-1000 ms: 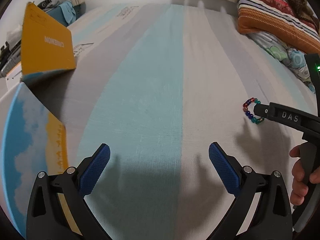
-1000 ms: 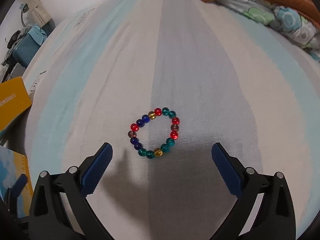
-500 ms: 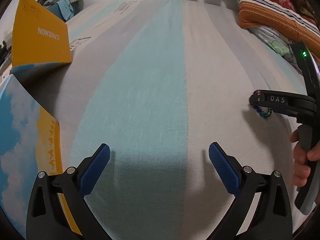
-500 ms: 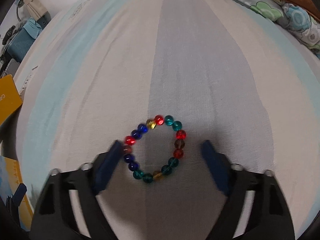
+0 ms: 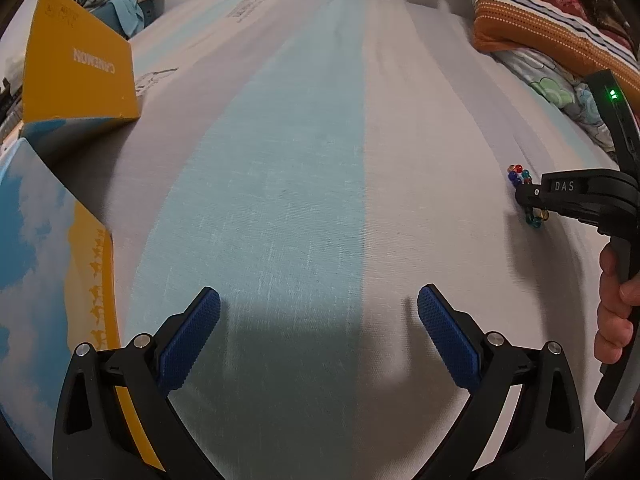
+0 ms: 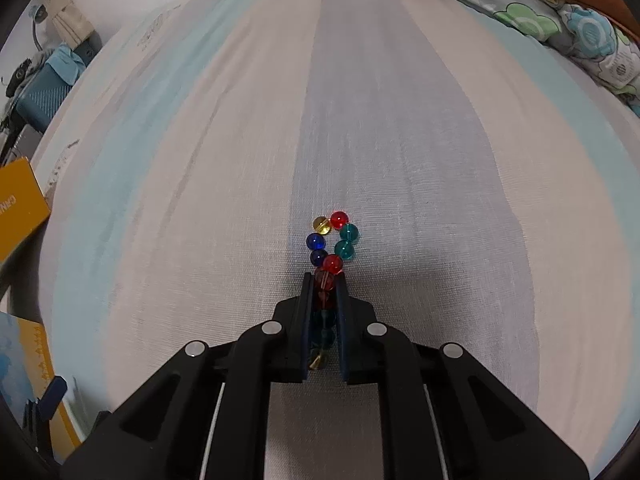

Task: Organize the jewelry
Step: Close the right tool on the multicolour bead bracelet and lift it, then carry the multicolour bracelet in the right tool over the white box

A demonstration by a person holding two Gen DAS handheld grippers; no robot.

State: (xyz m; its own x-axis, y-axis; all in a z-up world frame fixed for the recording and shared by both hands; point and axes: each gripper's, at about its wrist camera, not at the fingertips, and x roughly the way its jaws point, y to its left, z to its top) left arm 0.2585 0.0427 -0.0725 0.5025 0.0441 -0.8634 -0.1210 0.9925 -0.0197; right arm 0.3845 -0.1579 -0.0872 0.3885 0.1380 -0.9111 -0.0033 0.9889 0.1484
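- The right gripper point(image 6: 324, 296) has its jaws closing narrow, and the beaded bracelet point(image 6: 332, 240) is squeezed between them into a long loop that runs straight ahead along the fingers.
- The left gripper point(image 5: 318, 336) stands wide and empty, well apart from the bracelet, so the right hand is the nearer.
- Bracelet rests on the striped bed sheet point(image 6: 200, 200).
- A yellow box point(image 5: 76, 68) sits at the far left, probably its destination.

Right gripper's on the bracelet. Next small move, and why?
Probably lift straight up a little. The right gripper is closing with the bead bracelet squeezed between its pads, the free beads lying on the bedsheet; the left gripper is open and empty.
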